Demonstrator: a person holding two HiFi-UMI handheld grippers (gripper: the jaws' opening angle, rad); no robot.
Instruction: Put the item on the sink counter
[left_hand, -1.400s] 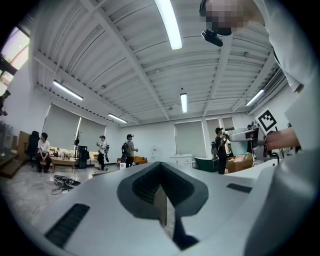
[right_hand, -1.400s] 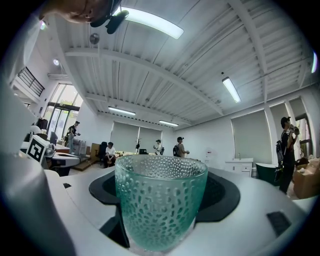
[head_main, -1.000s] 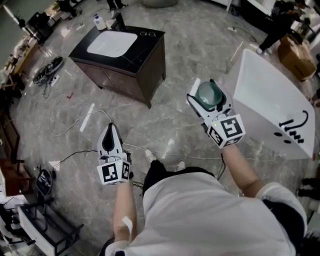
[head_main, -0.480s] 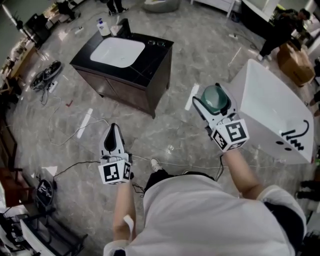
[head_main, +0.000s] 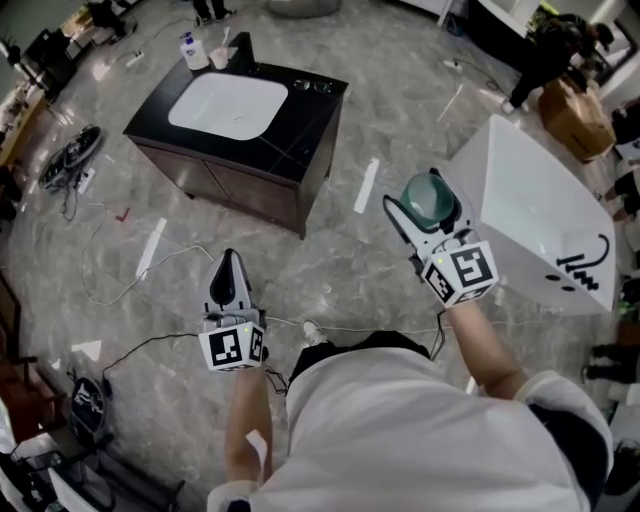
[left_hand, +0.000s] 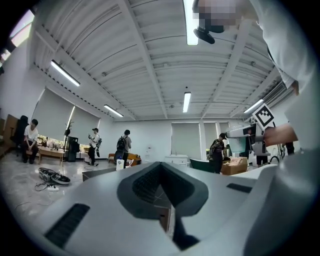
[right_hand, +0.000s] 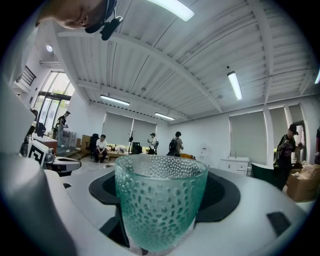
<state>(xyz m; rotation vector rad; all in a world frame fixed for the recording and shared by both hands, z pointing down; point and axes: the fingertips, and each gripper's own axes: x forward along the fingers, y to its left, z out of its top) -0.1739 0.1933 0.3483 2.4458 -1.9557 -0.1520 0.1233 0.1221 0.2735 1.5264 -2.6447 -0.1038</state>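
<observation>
Teal dimpled glass cup (right_hand: 159, 202) stands upright, clamped between the jaws of the right gripper (head_main: 424, 203) above the floor. Left gripper (head_main: 228, 265) is closed on nothing. Sink counter (head_main: 305, 120) lies well apart, ahead-left. Step, as judged: transport. Next move likely calls for approaching and lowering the cup onto bare countertop.

Grey marbled floor (head_main: 380, 270) of an open workroom, marked with tape and crossed by leads.
A large white bathtub (head_main: 540, 210) stands at the right, with a brown cardboard box (head_main: 572, 110) beyond it and a person in dark clothes (head_main: 545, 55) near the box. White tape strips (head_main: 366, 185) lie on the floor, a thin pale cable (head_main: 370, 327) runs across it, and a tangle of black leads (head_main: 68, 160) sits at the left. Long strip lights (left_hand: 186, 101) hang under the white ribbed ceiling (left_hand: 150, 60).
</observation>
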